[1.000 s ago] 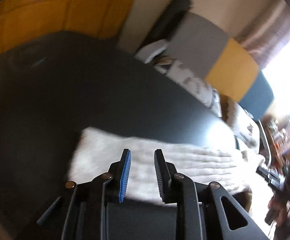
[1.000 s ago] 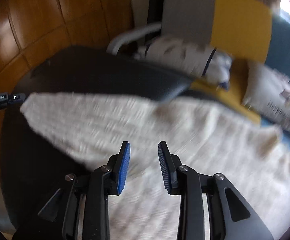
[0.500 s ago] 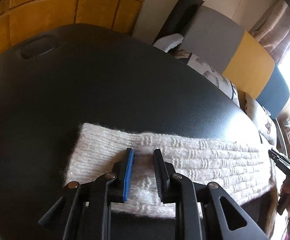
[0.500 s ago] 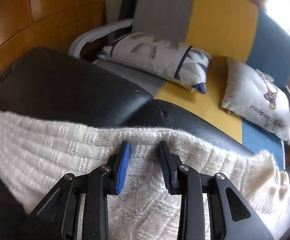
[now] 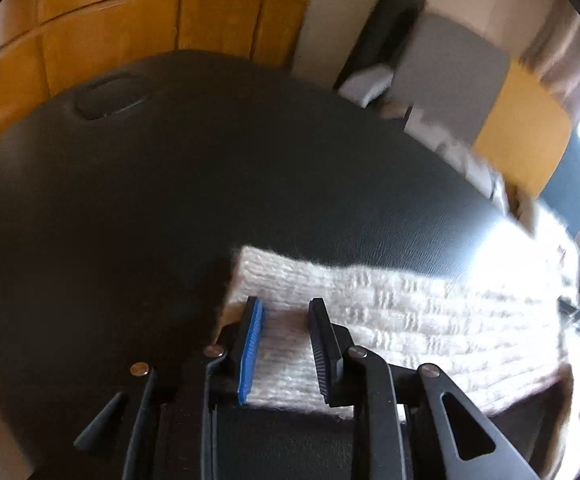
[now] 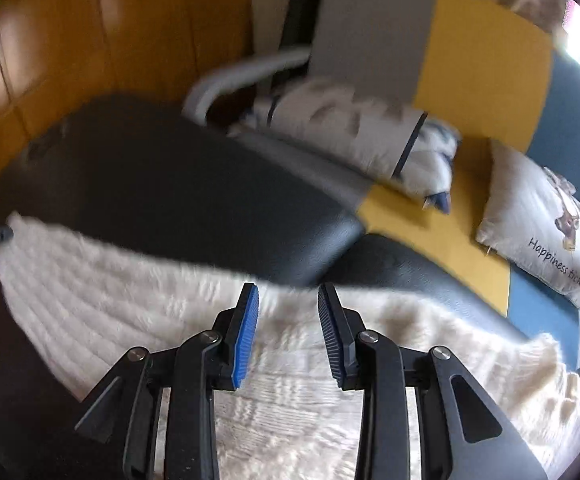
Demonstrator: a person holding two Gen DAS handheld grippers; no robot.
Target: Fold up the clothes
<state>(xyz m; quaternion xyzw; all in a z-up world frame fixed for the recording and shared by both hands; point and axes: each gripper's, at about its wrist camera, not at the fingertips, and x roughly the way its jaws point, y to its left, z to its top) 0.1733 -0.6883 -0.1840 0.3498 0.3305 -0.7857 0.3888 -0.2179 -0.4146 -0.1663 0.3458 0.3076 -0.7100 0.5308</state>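
**Knit on the black tabletop, both claws over it**

A black padded tabletop (image 5: 218, 184) stands on an orange tiled floor (image 5: 102, 40). Beyond it is a sofa (image 6: 485, 60) in grey, yellow and blue with two printed pillows (image 6: 537, 224).

A cream knit (image 5: 409, 320) lies flat across the near side, one end spilling off at the right. The left claw (image 5: 284, 312), jaws opening, straddles the knit's left end. The right claw (image 6: 288, 300) sits partly open over the far edge; no grip shows.
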